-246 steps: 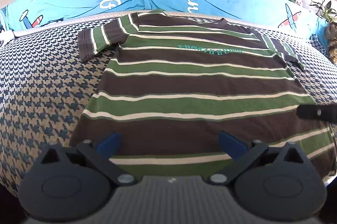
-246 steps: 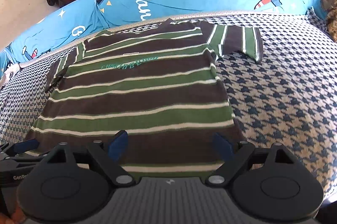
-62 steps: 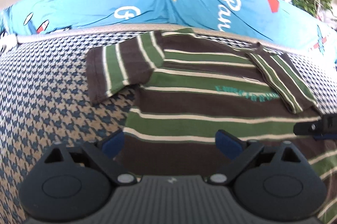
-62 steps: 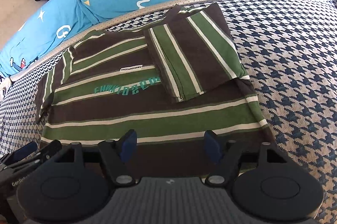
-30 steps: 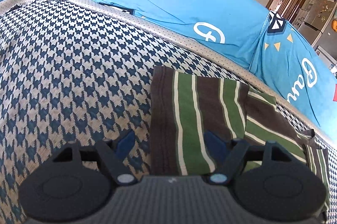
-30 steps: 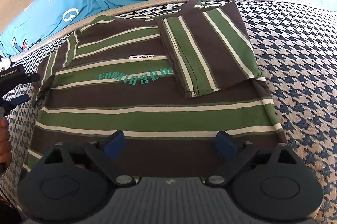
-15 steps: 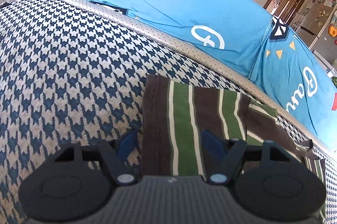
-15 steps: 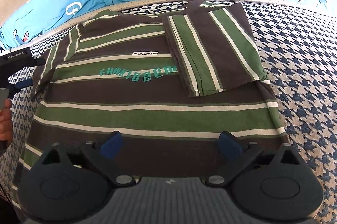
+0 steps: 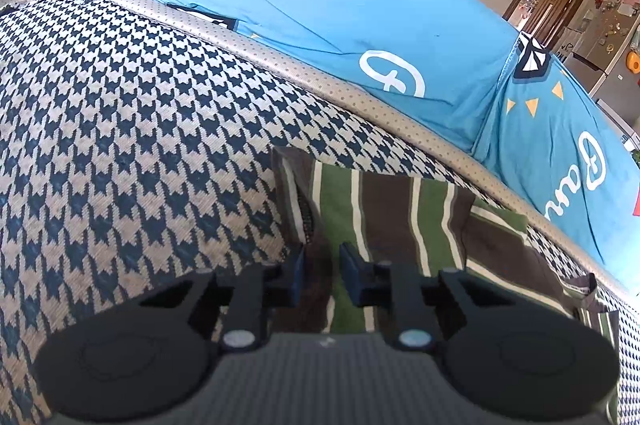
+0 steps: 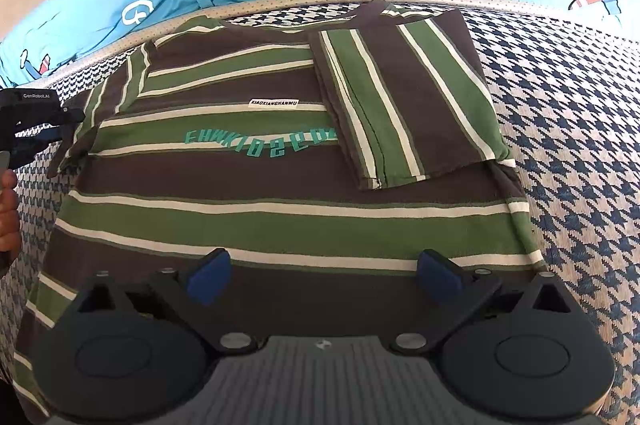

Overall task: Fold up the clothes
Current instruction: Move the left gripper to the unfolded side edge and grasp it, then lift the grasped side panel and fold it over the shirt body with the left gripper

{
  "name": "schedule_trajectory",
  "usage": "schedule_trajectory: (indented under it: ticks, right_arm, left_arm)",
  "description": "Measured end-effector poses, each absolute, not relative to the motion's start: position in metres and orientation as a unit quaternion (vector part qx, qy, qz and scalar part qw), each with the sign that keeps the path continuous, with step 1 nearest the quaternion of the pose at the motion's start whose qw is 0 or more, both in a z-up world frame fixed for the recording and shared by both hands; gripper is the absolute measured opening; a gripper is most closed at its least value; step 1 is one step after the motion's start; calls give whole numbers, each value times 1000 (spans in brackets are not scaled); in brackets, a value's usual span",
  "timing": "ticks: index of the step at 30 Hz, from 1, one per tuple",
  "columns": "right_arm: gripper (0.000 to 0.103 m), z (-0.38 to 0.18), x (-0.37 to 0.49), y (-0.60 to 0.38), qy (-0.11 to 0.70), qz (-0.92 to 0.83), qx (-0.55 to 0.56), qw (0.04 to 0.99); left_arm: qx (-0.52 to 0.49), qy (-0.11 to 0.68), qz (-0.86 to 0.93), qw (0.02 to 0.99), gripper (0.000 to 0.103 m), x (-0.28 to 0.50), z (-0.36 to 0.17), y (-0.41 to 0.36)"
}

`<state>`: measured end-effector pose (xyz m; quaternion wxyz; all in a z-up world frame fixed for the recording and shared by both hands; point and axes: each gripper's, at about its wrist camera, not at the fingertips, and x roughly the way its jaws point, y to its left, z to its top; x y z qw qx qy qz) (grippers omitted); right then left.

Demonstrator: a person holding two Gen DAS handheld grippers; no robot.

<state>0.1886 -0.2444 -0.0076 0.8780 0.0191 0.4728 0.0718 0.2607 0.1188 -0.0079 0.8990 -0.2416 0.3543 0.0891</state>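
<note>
Striped T-shirt (image 10: 280, 193) on houndstooth cover (image 10: 580, 129)

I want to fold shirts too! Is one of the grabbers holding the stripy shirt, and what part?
Yes. The left gripper is shut on the striped T-shirt, pinching its unfolded sleeve near the cuff edge. The right gripper hangs open above the shirt, holding nothing.

surface: houndstooth cover (image 10: 580, 129), probably a sofa | on it: striped T-shirt (image 10: 280, 225), flat
</note>
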Motion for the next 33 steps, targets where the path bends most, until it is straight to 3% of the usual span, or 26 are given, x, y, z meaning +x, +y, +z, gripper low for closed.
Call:
schedule_trajectory:
  ticks: [16, 24, 33]
  right_arm:
    - [101, -7, 189, -246, 472, 74, 21, 878]
    - [101, -6, 189, -250, 472, 78, 28, 878]
    - [101, -4, 188, -252, 473, 78, 32, 877]
  left_arm:
    - [-248, 331, 60, 908, 10, 256, 8, 100]
    - [-250, 316, -42, 914, 10, 254, 32, 45]
    - [-191, 325, -19, 926, 11, 248, 35, 33]
